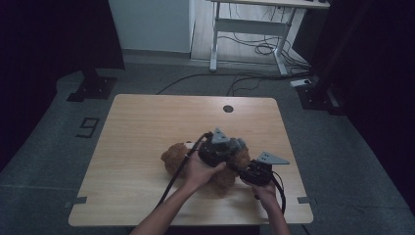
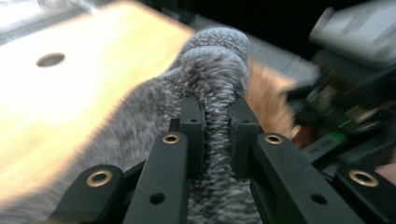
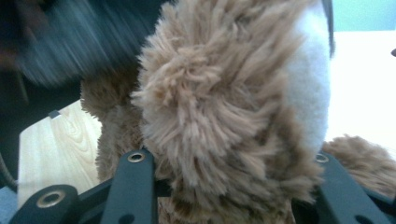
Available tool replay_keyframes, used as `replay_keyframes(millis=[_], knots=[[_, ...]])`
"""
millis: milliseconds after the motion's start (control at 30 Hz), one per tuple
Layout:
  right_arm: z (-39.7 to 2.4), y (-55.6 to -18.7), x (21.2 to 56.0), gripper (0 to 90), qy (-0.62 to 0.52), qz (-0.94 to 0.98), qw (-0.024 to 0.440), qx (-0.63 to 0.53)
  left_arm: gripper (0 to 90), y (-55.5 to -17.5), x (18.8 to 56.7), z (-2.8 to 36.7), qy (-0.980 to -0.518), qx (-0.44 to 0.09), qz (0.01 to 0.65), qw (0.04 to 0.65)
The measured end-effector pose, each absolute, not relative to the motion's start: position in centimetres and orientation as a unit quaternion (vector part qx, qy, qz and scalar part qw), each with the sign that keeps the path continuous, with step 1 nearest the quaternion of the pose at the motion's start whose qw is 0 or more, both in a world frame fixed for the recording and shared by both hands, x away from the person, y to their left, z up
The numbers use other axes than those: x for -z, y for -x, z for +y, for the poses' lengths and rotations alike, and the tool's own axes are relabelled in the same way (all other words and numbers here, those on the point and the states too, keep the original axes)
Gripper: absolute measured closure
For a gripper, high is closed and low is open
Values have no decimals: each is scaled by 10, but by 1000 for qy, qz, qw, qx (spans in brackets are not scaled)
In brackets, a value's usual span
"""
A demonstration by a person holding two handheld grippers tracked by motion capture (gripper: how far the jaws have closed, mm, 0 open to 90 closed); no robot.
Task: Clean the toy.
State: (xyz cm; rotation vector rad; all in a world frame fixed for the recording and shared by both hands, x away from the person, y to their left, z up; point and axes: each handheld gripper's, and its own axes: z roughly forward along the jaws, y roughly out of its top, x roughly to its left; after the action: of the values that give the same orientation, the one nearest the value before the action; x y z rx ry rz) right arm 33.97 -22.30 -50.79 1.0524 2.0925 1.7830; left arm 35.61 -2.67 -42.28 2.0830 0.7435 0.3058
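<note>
While grippers clamp it, plush toy (image 3: 224,116) bears no label.

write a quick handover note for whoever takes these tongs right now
Left tongs: shut on a fold of grey fuzzy knit fabric.
Right tongs: shut on the brown furry plush toy, which lies near the front right of the light wooden table.
Done: both grips are made.
Left: probably working the grey fabric on or off the toy; I can't tell which.
</note>
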Motion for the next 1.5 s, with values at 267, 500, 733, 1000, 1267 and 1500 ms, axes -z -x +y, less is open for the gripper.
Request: replay_keyframes(millis=[267, 500, 733, 1000, 1267, 1500], knots=[[-234, -345, 518, 576, -388, 697, 81, -597, 812, -352, 447, -14, -852, -164, 298, 399], [-233, -344, 518, 578, -379, 703, 77, -597, 811, -336, 438, 25, -850, -241, 296, 362], [-236, -347, 521, 578, -380, 696, 63, -606, 809, -345, 437, 85, -827, -208, 350, 387], [-234, -345, 521, 583, -380, 696, 64, -605, 803, -341, 424, 71, -817, -179, 336, 433], [-232, -344, 520, 588, -380, 695, 69, -606, 803, -338, 405, -8, -833, -160, 276, 452], [-229, -343, 519, 596, -382, 707, 76, -591, 807, -350, 430, -43, -855, -168, 271, 410]])
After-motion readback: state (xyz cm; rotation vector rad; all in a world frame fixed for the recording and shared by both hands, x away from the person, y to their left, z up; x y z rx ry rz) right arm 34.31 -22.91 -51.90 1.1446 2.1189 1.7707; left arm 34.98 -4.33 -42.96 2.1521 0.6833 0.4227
